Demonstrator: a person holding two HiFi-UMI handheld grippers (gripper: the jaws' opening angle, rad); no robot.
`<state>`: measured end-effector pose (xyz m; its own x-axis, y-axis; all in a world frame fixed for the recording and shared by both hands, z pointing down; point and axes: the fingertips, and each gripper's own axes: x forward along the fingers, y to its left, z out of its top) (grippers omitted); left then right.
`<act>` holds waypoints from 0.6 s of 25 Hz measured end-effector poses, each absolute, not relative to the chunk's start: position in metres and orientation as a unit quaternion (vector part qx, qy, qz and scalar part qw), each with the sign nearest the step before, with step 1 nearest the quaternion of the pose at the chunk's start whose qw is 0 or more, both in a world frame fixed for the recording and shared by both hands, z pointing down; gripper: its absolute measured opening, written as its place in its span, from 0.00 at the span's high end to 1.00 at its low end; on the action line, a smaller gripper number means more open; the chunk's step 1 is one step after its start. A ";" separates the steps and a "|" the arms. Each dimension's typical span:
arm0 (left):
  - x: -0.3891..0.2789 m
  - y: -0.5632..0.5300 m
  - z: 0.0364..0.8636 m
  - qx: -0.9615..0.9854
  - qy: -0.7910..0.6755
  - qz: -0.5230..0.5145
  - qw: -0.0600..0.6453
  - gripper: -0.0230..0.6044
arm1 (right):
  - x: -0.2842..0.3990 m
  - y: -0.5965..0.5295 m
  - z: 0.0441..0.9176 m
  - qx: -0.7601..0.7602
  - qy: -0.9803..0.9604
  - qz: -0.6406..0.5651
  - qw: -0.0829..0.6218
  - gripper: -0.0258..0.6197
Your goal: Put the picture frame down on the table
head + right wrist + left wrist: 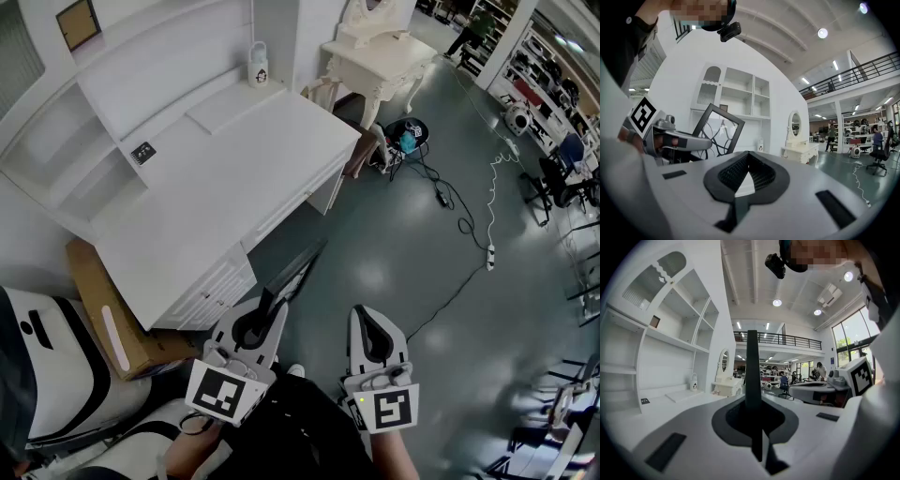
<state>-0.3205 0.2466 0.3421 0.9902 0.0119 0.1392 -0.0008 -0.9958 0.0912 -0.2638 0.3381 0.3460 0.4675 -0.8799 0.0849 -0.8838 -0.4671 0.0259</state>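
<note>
My left gripper [271,306] is shut on a thin black picture frame [298,271] with a black swirl pattern in its pane. From the head view the frame points up and away over the floor, just off the front edge of the white table [234,169]. The left gripper view has the frame [752,366] edge-on, standing upright between the jaws of the left gripper [753,414]. In the right gripper view the frame [717,131] tilts beside the left gripper [675,140]. My right gripper [369,321] is held level to the right of it, shut and empty [747,161].
The table carries a white hutch [66,141] with a small brown frame [79,22] and a white lantern [259,66]. A cardboard box [103,319] leans at the table's near end. A cream dressing table [375,56] and cables [487,216] lie on the grey floor beyond.
</note>
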 end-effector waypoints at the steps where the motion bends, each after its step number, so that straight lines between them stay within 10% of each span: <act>1: -0.319 0.247 0.343 0.996 0.004 0.070 0.045 0.95 | -0.263 0.339 0.346 0.856 -0.515 0.030 0.033 0.96; 15: -0.307 0.256 0.346 0.996 -0.001 0.073 0.041 0.94 | -0.248 0.349 0.349 0.857 -0.515 0.032 0.025 0.96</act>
